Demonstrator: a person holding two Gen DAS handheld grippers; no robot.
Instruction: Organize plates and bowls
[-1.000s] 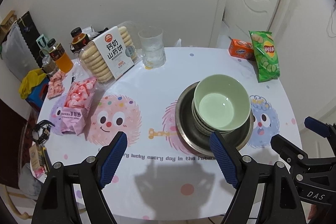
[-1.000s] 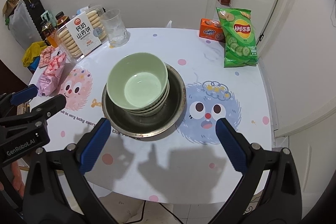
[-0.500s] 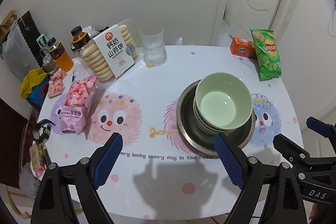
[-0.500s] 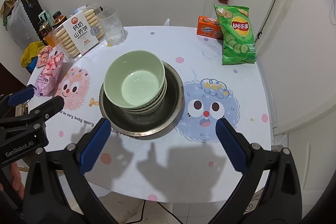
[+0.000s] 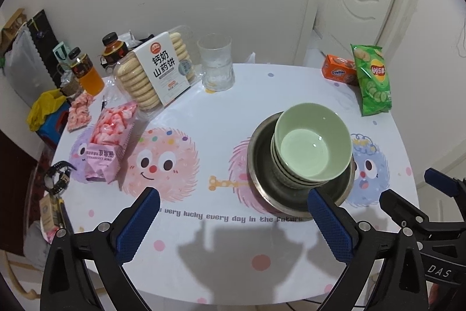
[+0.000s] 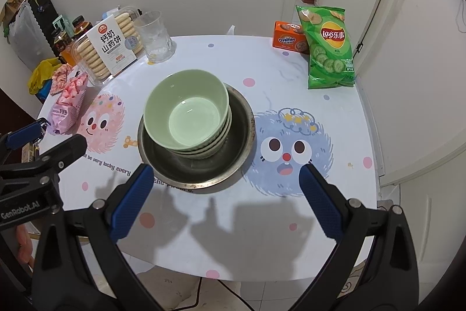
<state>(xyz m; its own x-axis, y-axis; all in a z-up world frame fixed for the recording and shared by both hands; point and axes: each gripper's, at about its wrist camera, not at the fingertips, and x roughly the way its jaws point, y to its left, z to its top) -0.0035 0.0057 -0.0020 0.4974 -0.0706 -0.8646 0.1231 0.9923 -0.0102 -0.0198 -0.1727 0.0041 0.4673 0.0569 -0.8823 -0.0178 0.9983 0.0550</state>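
White walls and a pale door close in around the round table (image 6: 335, 112), whose cloth is printed with fuzzy cartoon faces. Taking the metal basin (image 6: 238, 165) as the landmark: a stack of green bowls (image 6: 186, 110) sits nested inside it, shifted toward its left wall, so the crockery looks already gathered into one pile, likely for easy carrying. I see no separate plates anywhere.

Beyond the basin to the left stand a clear glass (image 6: 154, 34) and a biscuit pack (image 6: 110, 45); beyond it to the right lean a green crisp bag (image 6: 329, 48) and an orange box (image 6: 288, 38). Left of the basin lies a pink sweet packet (image 6: 68, 104).

Both tools hang over the near table edge, short of the basin and touching nothing. The right gripper (image 6: 225, 182) has its blue pads spread wide, with nothing between them, roughly framing the basin's near rim. The left gripper (image 5: 233, 212) is likewise spread wide and bare, its right pad just before the rim. My guess is the sorting is about finished.
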